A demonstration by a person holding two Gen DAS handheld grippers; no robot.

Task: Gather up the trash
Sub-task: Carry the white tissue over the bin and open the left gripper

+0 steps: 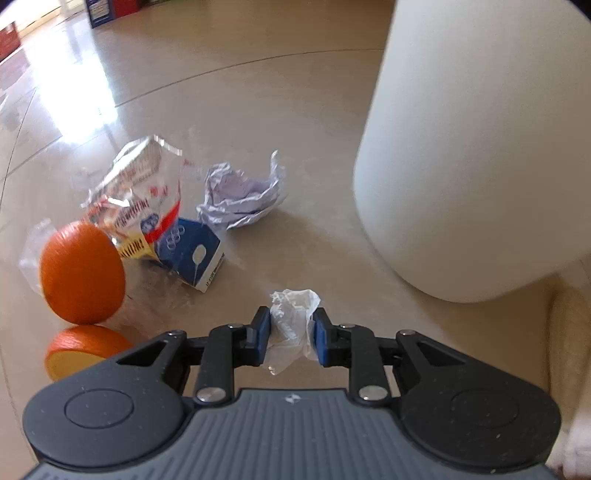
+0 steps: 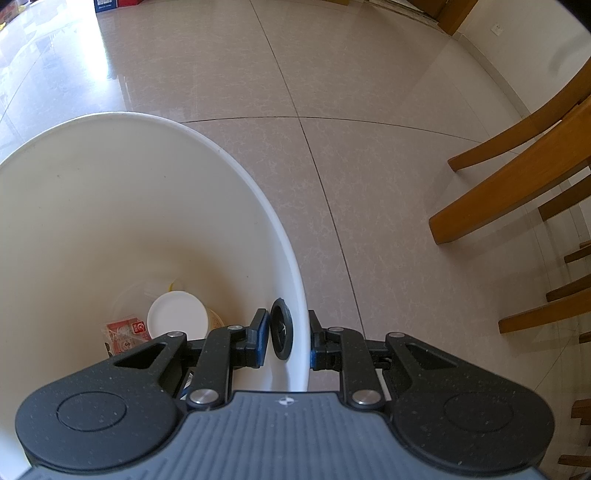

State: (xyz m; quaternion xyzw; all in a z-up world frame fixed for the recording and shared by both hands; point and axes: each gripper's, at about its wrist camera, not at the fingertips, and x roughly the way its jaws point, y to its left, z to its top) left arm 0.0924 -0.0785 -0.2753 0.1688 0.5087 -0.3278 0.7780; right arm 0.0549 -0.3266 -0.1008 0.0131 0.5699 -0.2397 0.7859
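My left gripper (image 1: pixel 290 332) is shut on a crumpled white tissue (image 1: pixel 291 317), held just above the floor. Ahead on the tiles lie a blue milk carton (image 1: pixel 195 254), a crinkled snack wrapper (image 1: pixel 136 184), a ball of crumpled paper (image 1: pixel 242 195) and two orange peel halves (image 1: pixel 83 273) (image 1: pixel 83 350). The white trash bin's outer wall (image 1: pixel 472 147) fills the right of the left wrist view. My right gripper (image 2: pixel 286 338) is shut on the white bin's rim (image 2: pixel 299 332), one finger inside, one outside. Inside the bin lie a white lid (image 2: pixel 177 314) and a red wrapper (image 2: pixel 127 330).
Wooden chair legs (image 2: pixel 509 192) stand on the tiled floor to the right of the bin. Boxes (image 1: pixel 107 11) sit far back by the wall. Bright glare covers the floor at the far left.
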